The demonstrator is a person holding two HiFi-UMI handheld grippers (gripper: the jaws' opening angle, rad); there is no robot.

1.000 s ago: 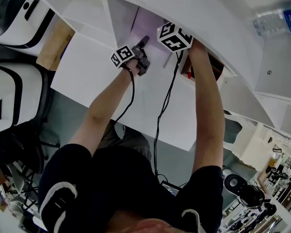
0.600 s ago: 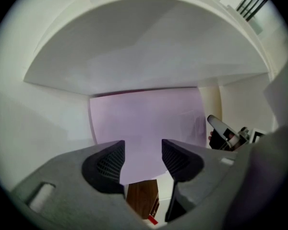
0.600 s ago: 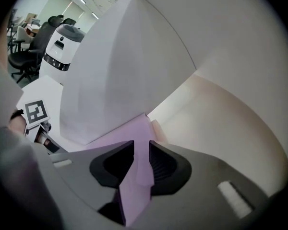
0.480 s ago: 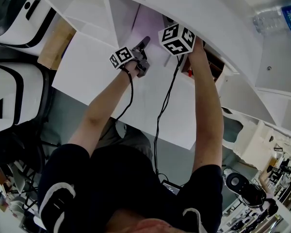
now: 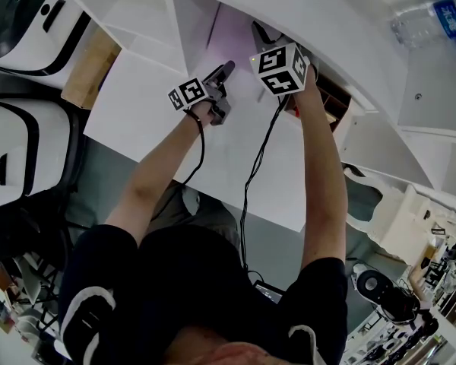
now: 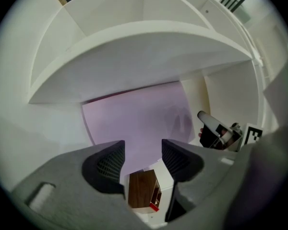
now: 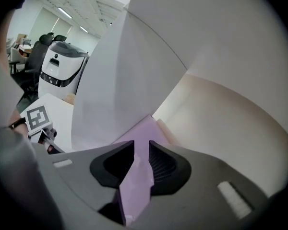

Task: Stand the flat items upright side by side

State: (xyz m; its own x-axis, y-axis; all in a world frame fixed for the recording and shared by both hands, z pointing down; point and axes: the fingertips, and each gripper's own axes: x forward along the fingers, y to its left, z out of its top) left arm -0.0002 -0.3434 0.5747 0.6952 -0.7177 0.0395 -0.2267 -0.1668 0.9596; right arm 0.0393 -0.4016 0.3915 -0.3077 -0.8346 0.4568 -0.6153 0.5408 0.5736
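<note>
A flat purple item (image 5: 232, 36) stands tilted inside a white shelf compartment (image 5: 190, 33). My right gripper (image 7: 141, 150) is shut on its edge, and the purple sheet (image 7: 137, 176) runs between the pads. In the head view the right gripper (image 5: 264, 35) reaches under the shelf board. My left gripper (image 5: 222, 71) hovers just left of it, open, with nothing between its fingers (image 6: 108, 164). It faces the purple item's broad face (image 6: 139, 123). A brown flat item with a red edge (image 6: 141, 189) shows through the gap below the jaws, and again at the right gripper's side (image 5: 330, 101).
A white table (image 5: 137, 120) lies under both arms. Two white robot bodies (image 5: 30, 29) (image 5: 15, 166) stand to the left, with a cardboard box (image 5: 87, 67) beside them. A water bottle (image 5: 433, 21) lies on the shelf top at the upper right. Cables hang from both grippers.
The right gripper has drawn back slightly toward the person with the purple item still in it, and more of the purple face shows. The left gripper has hardly moved.
</note>
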